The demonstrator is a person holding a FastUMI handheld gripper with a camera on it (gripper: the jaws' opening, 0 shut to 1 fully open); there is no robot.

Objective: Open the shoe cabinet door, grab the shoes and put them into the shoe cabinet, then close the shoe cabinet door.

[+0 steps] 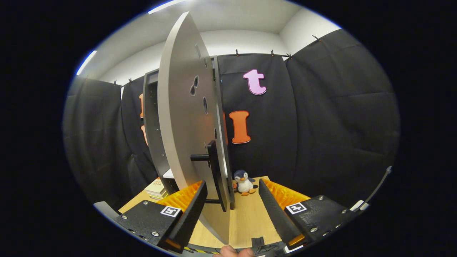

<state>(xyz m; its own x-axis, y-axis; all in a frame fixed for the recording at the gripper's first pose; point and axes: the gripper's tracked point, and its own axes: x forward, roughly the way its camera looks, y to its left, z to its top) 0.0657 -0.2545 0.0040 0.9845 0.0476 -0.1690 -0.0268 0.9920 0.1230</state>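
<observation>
Fingers (194, 203) of the gripper (232, 200) are spread wide, with nothing pinched between them. The shoe cabinet door (182, 117) is seen edge-on, swung open, and its lower part stands in the gap between the fingers, nearer the left one. Whether that finger touches the panel cannot be told. A dark bar handle (213, 171) is fixed on the door's face, just ahead of the fingertips and between them, clear of both. Beyond the door, to the left, the shoe cabinet (151, 132) is seen, its open frame standing on a wooden table (250, 217). A stack of books (156, 188) is laid on the table beside the cabinet's foot, ahead of the left finger. A small penguin plush toy (244, 182) is set upright further ahead, just past the door's edge, between the fingers. Part of a hand (234, 252) is visible behind the fingers.
</observation>
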